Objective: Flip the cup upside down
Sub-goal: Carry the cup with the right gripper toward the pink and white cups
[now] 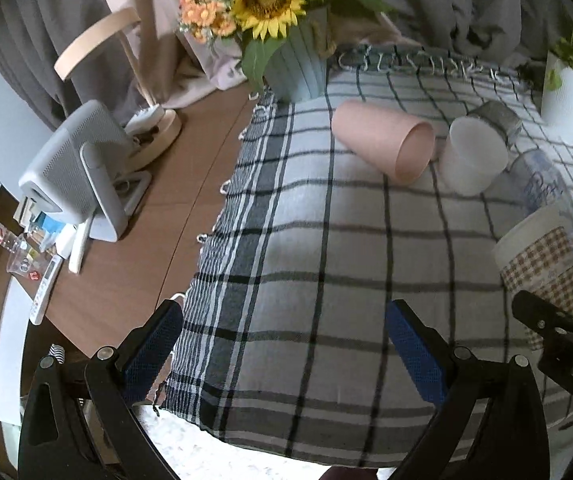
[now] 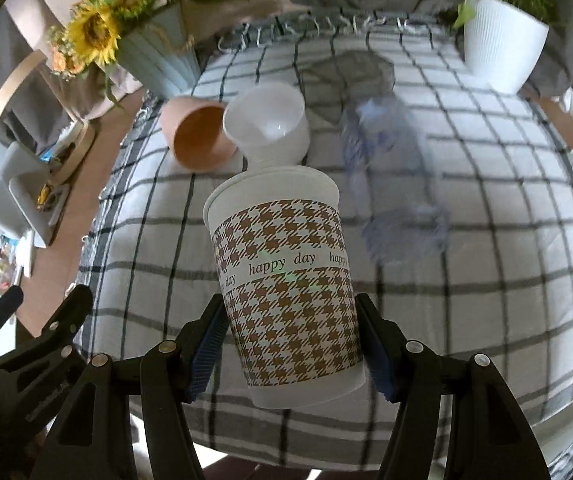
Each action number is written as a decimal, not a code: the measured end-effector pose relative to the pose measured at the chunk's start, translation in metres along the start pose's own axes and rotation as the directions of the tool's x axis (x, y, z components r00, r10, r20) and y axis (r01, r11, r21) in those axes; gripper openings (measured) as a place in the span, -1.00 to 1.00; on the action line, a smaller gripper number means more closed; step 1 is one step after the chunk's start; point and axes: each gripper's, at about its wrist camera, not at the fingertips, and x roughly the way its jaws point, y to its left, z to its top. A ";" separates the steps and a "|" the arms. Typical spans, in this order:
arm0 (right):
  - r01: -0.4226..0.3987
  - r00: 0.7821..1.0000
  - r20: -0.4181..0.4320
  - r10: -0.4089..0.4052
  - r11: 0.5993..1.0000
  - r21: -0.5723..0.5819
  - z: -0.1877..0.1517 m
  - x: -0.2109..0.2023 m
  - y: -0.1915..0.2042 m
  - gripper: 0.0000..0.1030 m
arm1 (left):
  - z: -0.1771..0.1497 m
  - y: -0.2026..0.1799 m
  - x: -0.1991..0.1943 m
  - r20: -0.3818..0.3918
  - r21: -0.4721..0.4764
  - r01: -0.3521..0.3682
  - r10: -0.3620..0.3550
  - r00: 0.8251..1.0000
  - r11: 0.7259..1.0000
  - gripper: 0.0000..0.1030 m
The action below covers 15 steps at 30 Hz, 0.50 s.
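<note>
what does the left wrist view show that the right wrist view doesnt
Only the left wrist view shows the open, empty left gripper and a remote control on the bare wood. Only the right wrist view shows the right gripper clamping the houndstooth paper cup and its "happy day" print. Both show the pink cup on its side, white cup and sunflower vase.

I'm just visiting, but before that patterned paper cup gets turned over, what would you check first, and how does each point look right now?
1. Paper cup sits between the right gripper fingers: ok.
2. Grip firm enough to turn: cannot tell; the pads are at the cup's sides, but contact pressure doesn't show.
3. Cup already upside down: not ok, its rim points away from the camera.
4. Left gripper out of the way: ok, open and holding nothing.
5. Landing spot on the checked cloth free: ok near the front; the pink cup and white cup lie farther back.
</note>
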 end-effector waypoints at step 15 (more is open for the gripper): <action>-0.034 0.994 -0.099 0.042 0.996 0.077 -0.018 0.042 0.014 0.23 | -0.011 0.022 0.011 -0.027 -0.002 -0.027 0.027 0.999 1.000 1.00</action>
